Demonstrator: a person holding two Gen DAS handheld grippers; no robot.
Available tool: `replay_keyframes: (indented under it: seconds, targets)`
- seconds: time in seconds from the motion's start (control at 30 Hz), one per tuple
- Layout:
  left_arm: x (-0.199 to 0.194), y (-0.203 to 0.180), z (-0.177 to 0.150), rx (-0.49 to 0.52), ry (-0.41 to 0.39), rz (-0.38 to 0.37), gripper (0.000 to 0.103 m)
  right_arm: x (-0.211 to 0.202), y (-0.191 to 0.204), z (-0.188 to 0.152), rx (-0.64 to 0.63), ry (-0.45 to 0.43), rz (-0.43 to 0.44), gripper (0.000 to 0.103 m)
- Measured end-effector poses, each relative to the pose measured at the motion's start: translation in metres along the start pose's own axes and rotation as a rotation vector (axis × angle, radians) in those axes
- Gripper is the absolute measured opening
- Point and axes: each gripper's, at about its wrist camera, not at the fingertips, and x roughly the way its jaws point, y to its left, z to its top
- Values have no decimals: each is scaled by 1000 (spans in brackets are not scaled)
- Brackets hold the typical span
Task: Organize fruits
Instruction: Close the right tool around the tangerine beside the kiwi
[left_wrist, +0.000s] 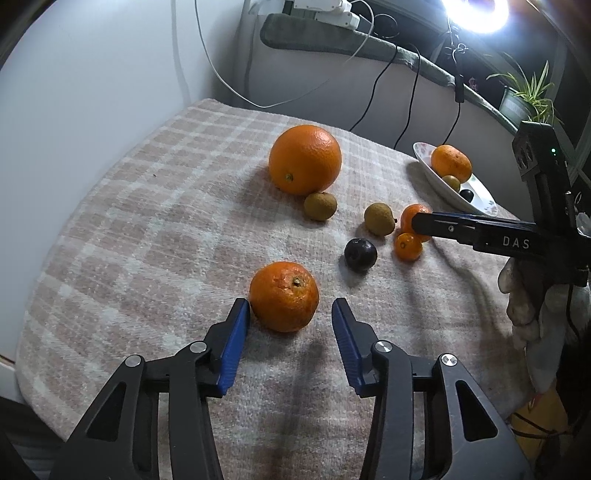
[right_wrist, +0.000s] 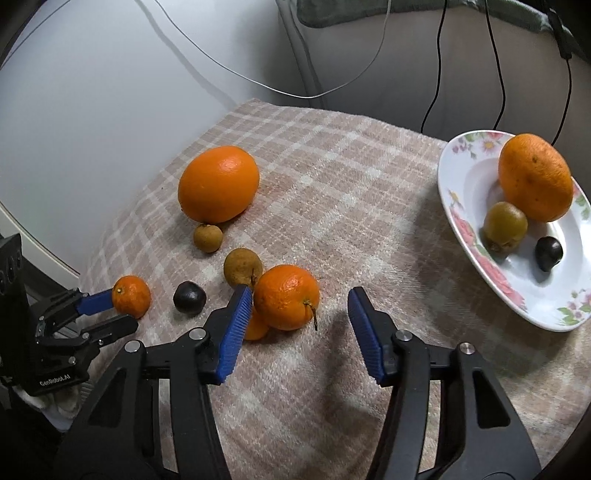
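Loose fruit lies on a plaid cloth (left_wrist: 147, 221). My left gripper (left_wrist: 290, 310) is open, its blue pads either side of a mandarin (left_wrist: 283, 295), which also shows in the right wrist view (right_wrist: 132, 296). My right gripper (right_wrist: 301, 301) is open around a stemmed mandarin (right_wrist: 287, 296), seen partly hidden in the left wrist view (left_wrist: 408, 216). A small orange fruit (left_wrist: 407, 246) lies beside it. A big orange (left_wrist: 304, 158), two brown fruits (left_wrist: 320, 206) (left_wrist: 378, 218) and a dark fruit (left_wrist: 360, 254) lie loose. A floral plate (right_wrist: 465, 206) holds an orange (right_wrist: 535, 177), a brown fruit (right_wrist: 505, 224) and a dark fruit (right_wrist: 549, 253).
A white wall (left_wrist: 92, 92) borders the cloth on the left. Cables (left_wrist: 373, 96) hang behind the table. A potted plant (left_wrist: 524, 96) and a bright lamp (left_wrist: 476, 11) stand at the far right. The plate sits near the cloth's right edge.
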Motion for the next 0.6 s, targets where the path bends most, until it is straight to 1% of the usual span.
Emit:
replay_keyframes:
  seconds: [0.2,0.23,0.43,0.6]
  targets:
    - [4,1,0,-1,5,7,39,7,1,2,12,13,17,54]
    - [5,2,0,-2,5,9,37,7,0,2,15,13,20,53]
    - [6,2,2,-5,1,5,37,11,1,2,22,21,55,41]
    - [5,3,2,-10,-4,2,36,11,4,2,14,20,51,40]
